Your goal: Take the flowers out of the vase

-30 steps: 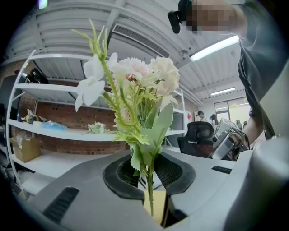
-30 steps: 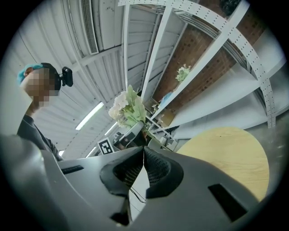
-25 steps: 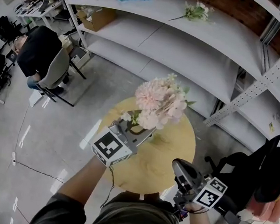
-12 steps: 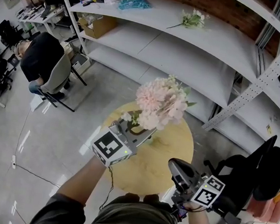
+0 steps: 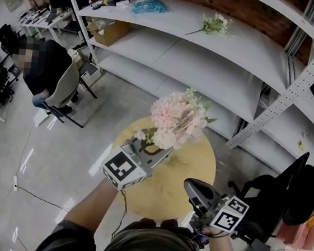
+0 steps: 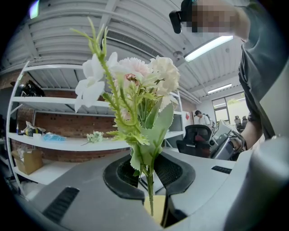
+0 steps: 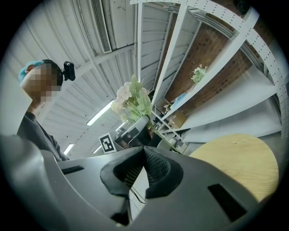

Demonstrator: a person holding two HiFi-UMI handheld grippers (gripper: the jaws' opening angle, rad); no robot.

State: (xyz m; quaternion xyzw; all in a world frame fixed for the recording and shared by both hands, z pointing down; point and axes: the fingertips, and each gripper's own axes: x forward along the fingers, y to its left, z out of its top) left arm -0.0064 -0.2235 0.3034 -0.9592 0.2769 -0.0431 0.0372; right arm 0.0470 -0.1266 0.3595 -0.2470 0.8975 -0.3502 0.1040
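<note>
A bouquet [image 5: 178,116] of pale pink and white flowers with green leaves hangs above the round wooden table [image 5: 191,174]. My left gripper [image 5: 153,150] is shut on its stems. In the left gripper view the green stem [image 6: 149,189] is pinched between the jaws and the blooms [image 6: 135,85] rise above them. My right gripper [image 5: 192,185] hovers at the table's near right edge, shut and empty; its pads [image 7: 153,164] meet at the tip. The right gripper view also shows the bouquet [image 7: 133,101]. Gripper and blooms hide the vase.
White metal shelves [image 5: 226,62] stand behind the table, with another flower sprig [image 5: 215,24] on the upper board and a cardboard box [image 5: 107,31] lower left. A person sits on a chair [image 5: 45,64] at the left. A black office chair [image 5: 284,198] is at the right.
The left gripper and the bouquet have risen a little above the table. The right gripper has also lifted slightly and drifted left in the head view.
</note>
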